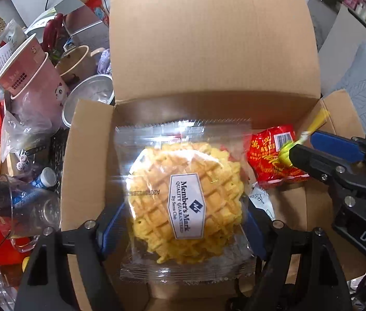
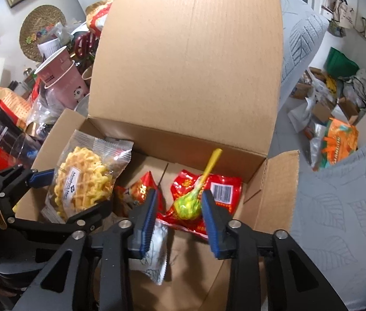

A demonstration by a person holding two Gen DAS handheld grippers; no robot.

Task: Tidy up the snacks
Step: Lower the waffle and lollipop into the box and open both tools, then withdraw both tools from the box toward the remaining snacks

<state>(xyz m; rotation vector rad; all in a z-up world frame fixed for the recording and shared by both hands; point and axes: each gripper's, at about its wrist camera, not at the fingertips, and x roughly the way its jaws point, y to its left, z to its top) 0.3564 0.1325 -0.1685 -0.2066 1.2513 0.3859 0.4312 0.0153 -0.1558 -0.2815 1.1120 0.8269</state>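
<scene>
An open cardboard box (image 1: 209, 51) (image 2: 183, 64) fills both views. My left gripper (image 1: 184, 212) (image 2: 79, 189) is shut on a clear pack with a yellow waffle (image 1: 183, 202) (image 2: 82, 181), held tilted over the box's left side. In the right wrist view my right gripper (image 2: 180, 192) stands open over the box floor. Between its blue pads is a green lollipop (image 2: 188, 204) (image 1: 285, 153) with a yellow stick, with a gap on its left side. It rests over a red snack packet (image 2: 224, 189) (image 1: 268, 160). A second red packet (image 2: 144, 189) and a white sachet (image 2: 157, 254) lie nearby.
Left of the box stand pink paper cups (image 1: 35, 70), a metal bowl (image 1: 92, 98) and a clear plastic cup (image 1: 27, 207) among clutter. To the right is a grey leaf-patterned cushion (image 2: 338, 220), and bags lie on the floor beyond it (image 2: 338, 145).
</scene>
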